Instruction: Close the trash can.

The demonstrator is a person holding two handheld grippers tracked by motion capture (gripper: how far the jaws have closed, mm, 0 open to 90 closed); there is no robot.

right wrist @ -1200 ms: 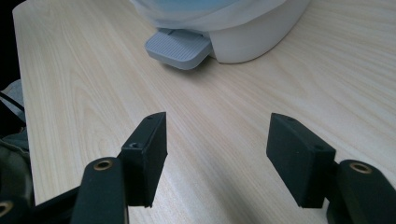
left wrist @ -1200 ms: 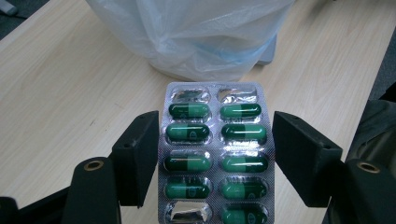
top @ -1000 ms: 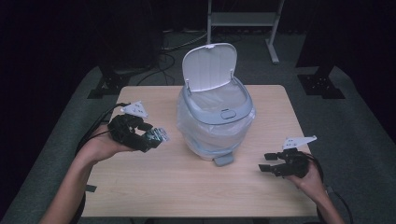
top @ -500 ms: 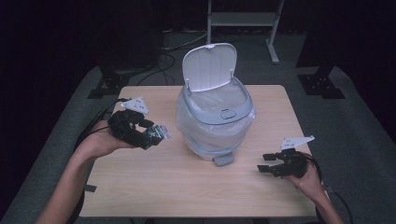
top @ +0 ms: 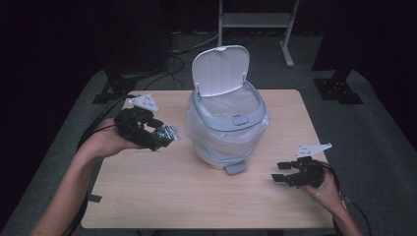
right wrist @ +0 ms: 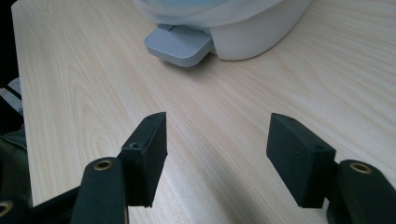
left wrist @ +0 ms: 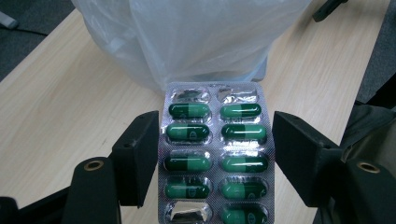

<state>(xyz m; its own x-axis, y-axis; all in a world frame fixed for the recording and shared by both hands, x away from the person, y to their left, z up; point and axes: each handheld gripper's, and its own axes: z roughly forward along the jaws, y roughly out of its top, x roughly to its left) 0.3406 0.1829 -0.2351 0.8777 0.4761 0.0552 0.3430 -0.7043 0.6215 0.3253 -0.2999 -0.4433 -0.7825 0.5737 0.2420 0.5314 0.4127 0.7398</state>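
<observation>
Bench (top: 162,196): wood top, centre of the high view, unchanged from the earlier frames.

Pedal bin (top: 227,129): white, centre of the frame, lid (top: 220,70) standing open toward the top, clear liner bag (top: 216,142) draped over its sides, grey pedal (top: 235,168) at its lower edge. Same spot as before.

Left gripper (top: 162,137): left-centre of the high view, raised off the bench, tips pointing right toward the bin. Compared with a second ago it sits slightly closer to the bin; the shift is small.

Right gripper (top: 281,178): lower right of the high view, low over the bench, no real change from the earlier frames. In the right gripper view its fingers (right wrist: 145,154) are spread wide with bare bench between them, gripping nothing; the pedal lies ahead at upper centre.

Blister pack (left wrist: 215,154): silver foil sheet, two columns of green capsules; the top two pockets and the lower-left one are empty and crumpled. In the left gripper view it fills the centre of the frame, lying lengthwise between the fingers (left wrist: 140,154). The left one touches its edge; a narrow gap shows on the right, and the actual hold point is below the frame edge, so a clamp can't be confirmed. Its far end is just short of the liner bag, low on the bin's side.
</observation>
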